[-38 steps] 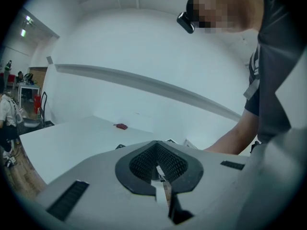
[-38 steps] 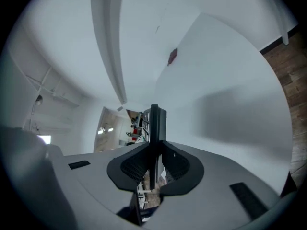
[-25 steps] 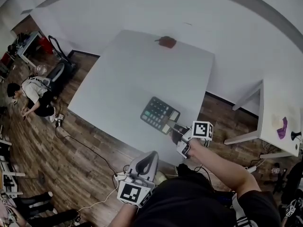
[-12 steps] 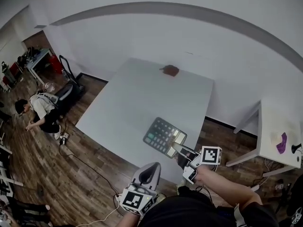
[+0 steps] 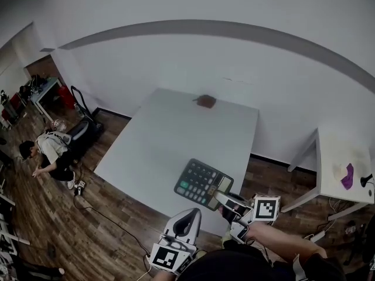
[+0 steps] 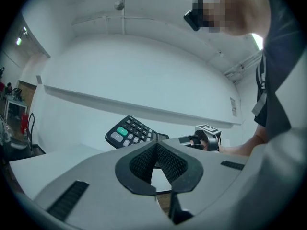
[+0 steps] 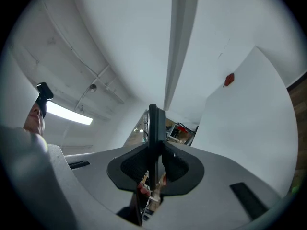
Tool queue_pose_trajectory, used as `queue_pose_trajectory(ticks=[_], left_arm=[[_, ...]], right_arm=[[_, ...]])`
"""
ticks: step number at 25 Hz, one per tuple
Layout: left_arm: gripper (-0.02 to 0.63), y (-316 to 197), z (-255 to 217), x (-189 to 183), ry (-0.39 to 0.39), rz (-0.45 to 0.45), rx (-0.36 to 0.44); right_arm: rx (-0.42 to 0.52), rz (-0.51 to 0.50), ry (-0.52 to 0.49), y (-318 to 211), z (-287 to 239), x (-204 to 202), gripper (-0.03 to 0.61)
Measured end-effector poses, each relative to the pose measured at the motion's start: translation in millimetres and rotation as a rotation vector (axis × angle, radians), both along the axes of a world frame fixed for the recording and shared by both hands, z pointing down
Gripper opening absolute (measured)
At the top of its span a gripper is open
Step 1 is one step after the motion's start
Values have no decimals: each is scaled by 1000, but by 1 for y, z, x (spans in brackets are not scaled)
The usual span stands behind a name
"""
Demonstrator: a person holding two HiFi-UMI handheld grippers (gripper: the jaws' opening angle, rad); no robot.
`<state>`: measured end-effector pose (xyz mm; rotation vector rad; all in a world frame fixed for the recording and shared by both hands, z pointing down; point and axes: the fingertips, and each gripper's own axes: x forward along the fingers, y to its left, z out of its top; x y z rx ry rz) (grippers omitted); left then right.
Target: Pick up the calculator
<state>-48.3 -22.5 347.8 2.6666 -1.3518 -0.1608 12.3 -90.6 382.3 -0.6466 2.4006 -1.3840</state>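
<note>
Over at the far left, a person (image 5: 45,150) is crouching on the wooden floor (image 5: 111,227), close to some dark equipment (image 5: 83,115) by the wall. Moving right, a white table (image 5: 170,127) is standing out from the wall, and a small reddish-brown object (image 5: 205,101) is lying at its far edge, well apart from everything else. Nearer the wearer, the left hand-held gripper (image 5: 187,213) is hovering low, off the table's near edge, pointing up toward the table; its jaws are resting together with nothing between them. Just to its right, the calculator (image 5: 202,184) is hanging over the table's near corner, tilted, with its dark key face and green keys turned upward. From the left gripper view it is showing against the pale wall, above the line of the table top. The right hand-held gripper (image 5: 224,196) is clamping the calculator by its near right corner; in the right gripper view the dark body is standing edge-on, squeezed between the two pads. The wearer's bare forearm (image 5: 281,239) is running back from that gripper. Further right, a second white table (image 5: 337,151) is carrying a small purple item (image 5: 349,176)
</note>
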Motion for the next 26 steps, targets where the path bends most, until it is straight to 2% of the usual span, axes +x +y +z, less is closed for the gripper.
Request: queue_pose_trajectory(ticks=[3, 8, 15, 19, 23, 26], left_arm=[[6, 3, -13, 0, -4, 2, 50], [6, 5, -16, -3, -26, -5, 51], [6, 5, -27, -2, -10, 1, 96], [6, 7, -21, -3, -20, -3, 70], [6, 6, -29, 0, -4, 15, 105], [6, 6, -23, -2, -3, 4, 72]], right_arm=[[88, 5, 23, 9, -15, 0, 71], [183, 6, 58, 16, -33, -2, 71], [192, 11, 62, 18, -40, -2, 71], [189, 14, 58, 19, -41, -2, 71], [178, 12, 44, 18, -42, -3, 71], [168, 10, 38, 17, -42, -3, 71]])
